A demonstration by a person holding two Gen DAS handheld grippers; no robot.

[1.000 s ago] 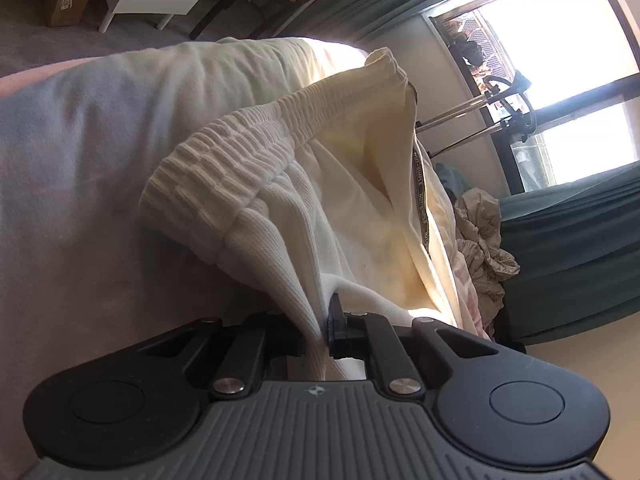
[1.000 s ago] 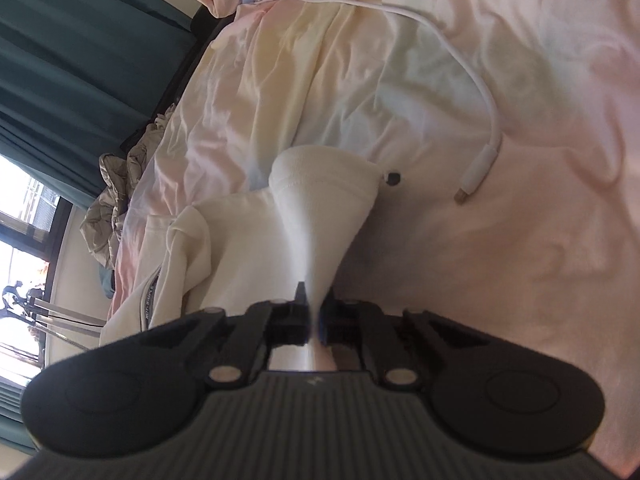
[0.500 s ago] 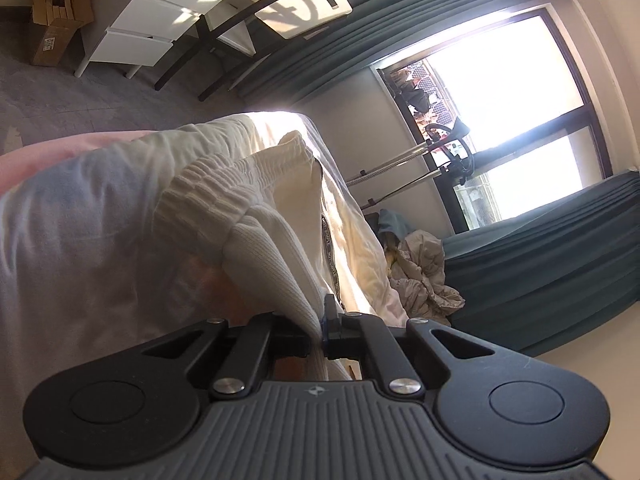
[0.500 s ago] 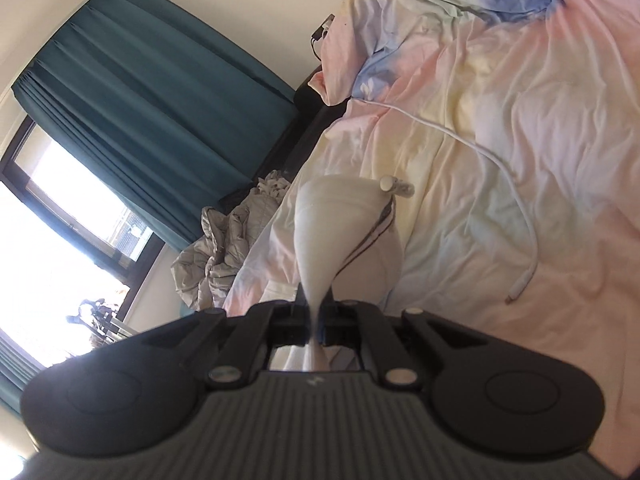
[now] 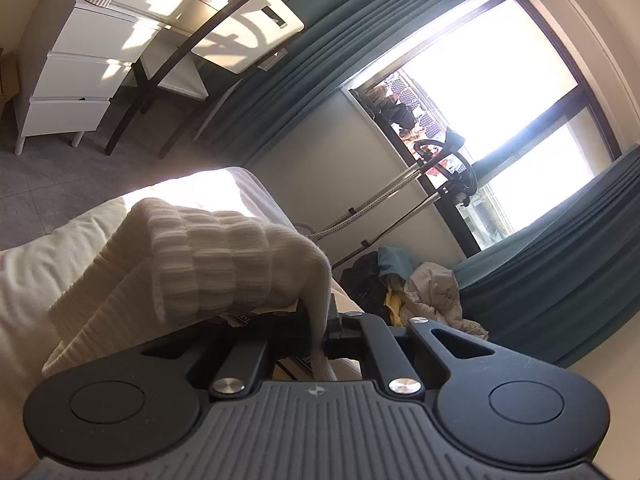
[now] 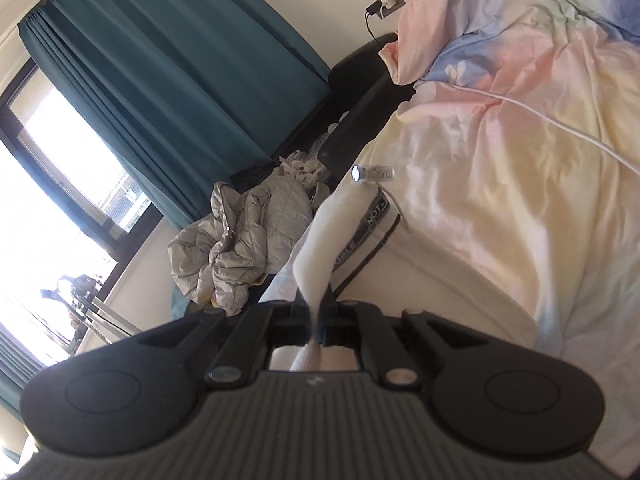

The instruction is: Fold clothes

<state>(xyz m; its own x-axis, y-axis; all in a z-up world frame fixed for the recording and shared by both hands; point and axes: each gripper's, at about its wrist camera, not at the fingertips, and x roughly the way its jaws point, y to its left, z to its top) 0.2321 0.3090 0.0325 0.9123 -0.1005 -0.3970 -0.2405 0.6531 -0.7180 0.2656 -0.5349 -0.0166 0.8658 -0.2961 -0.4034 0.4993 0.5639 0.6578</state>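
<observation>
Left hand-held gripper point(image 5: 320, 330): jaws pressed together, pinching a fold of the cream garment point(image 5: 224, 264); the ribbed, elastic-looking band of the cloth bunches up just in front of the fingers and drapes over the left finger
Right hand-held gripper point(image 6: 316, 320): jaws pressed together on a thin edge of the same cream cloth point(image 6: 332, 236); the cloth rises from the pinch in a narrow cone
Garment: held up off the bed point(image 6: 500, 208) by both grippers, above the bed's edge on the window side; in the right wrist view a black strap with white letters point(image 6: 374, 220) runs along its side, and a drawstring with a shiny metal tip point(image 6: 370, 173) sticks out at its top
Bed: covered with a pastel sheet in pink, yellow and blue, creased; a white cable point(image 6: 560, 128) lies across it towards the far corner, where a charger sits in a wall socket point(image 6: 386, 2)
Beside the bed: a heap of crumpled grey and beige clothes point(image 6: 236, 240) on the floor under the window; the same heap point(image 5: 432, 300) shows in the left wrist view
Window side: teal curtains point(image 6: 168, 80) frame a bright window point(image 5: 500, 80); a stand with thin metal poles point(image 5: 400, 196) leans in front of the glass
Far room: a white chest of drawers point(image 5: 80, 68) and a white chair with dark legs point(image 5: 224, 28) on a grey floor
</observation>
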